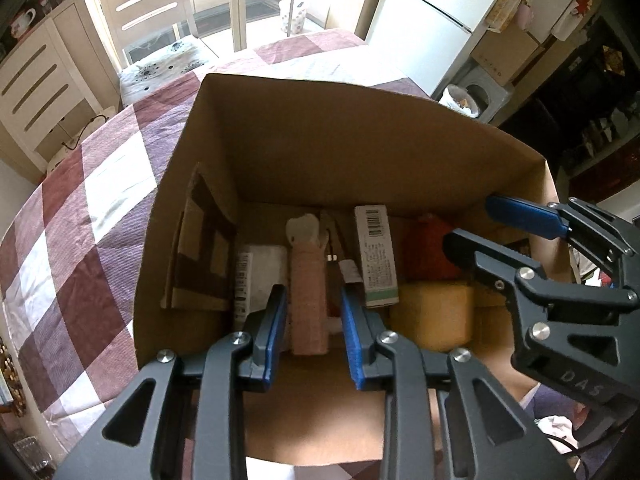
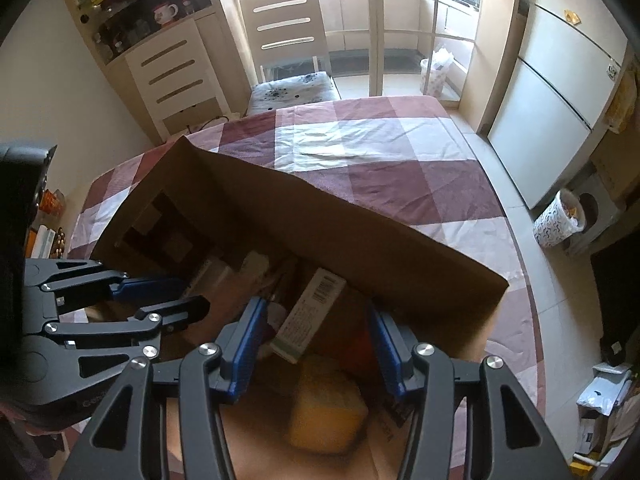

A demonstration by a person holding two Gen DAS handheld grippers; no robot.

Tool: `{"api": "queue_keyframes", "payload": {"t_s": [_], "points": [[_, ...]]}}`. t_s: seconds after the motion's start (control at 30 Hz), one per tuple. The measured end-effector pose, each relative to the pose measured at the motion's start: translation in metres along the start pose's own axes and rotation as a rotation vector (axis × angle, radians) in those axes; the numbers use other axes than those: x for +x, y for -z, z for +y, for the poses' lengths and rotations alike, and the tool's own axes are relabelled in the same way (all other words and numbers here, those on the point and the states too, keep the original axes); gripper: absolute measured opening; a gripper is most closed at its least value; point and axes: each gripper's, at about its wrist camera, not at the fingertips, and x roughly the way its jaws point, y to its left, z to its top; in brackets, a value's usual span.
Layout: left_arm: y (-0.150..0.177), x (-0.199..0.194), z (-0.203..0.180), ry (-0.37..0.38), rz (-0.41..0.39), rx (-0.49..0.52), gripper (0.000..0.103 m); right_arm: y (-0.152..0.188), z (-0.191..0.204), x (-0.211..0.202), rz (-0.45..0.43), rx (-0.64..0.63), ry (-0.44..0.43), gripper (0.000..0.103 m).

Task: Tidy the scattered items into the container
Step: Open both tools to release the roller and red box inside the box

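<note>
An open cardboard box (image 1: 320, 140) (image 2: 320, 216) stands on the table, and both grippers point down into it. Inside lie a pink oblong pack (image 1: 308, 264), a white-and-green carton (image 1: 378, 256) (image 2: 308, 316), a yellow block (image 1: 432, 316) (image 2: 326, 412), a red item (image 1: 424, 252) and a white barcoded pack (image 1: 260, 272). My left gripper (image 1: 313, 291) (image 2: 192, 292) straddles the pink pack, with a sliver of gap on each side, so the pads do not press it. My right gripper (image 2: 315, 304) (image 1: 470, 220) hangs open above the carton and the yellow block, holding nothing.
A brown patterned cardboard piece (image 1: 200, 248) leans on the box's left inner wall. The table carries a maroon-and-white checked cloth (image 2: 360, 152). A chair (image 2: 288, 32) stands at the far end, with a fridge (image 2: 552, 100) and a waste bin (image 2: 560, 220) to the right.
</note>
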Motion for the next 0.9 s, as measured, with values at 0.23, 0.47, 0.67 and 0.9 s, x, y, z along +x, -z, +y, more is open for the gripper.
{"api": "queue_keyframes", "payload": {"t_s": [0.23, 0.47, 0.67, 0.9], "points": [[0.001, -0.004, -0.009, -0.019, -0.016, 0.022, 0.048, 0.001, -0.010, -0.006, 0.016, 0.073, -0.040, 0.053], [0.004, -0.020, -0.021, -0.027, -0.044, 0.038, 0.057, 0.005, -0.017, -0.027, 0.014, 0.124, -0.042, 0.053], [0.014, -0.041, -0.031, -0.021, -0.075, 0.039, 0.064, 0.015, -0.018, -0.049, 0.004, 0.154, -0.040, 0.053], [0.038, -0.068, -0.040, -0.029, -0.102, 0.023, 0.069, 0.035, -0.012, -0.074, -0.002, 0.164, -0.034, 0.053]]}}
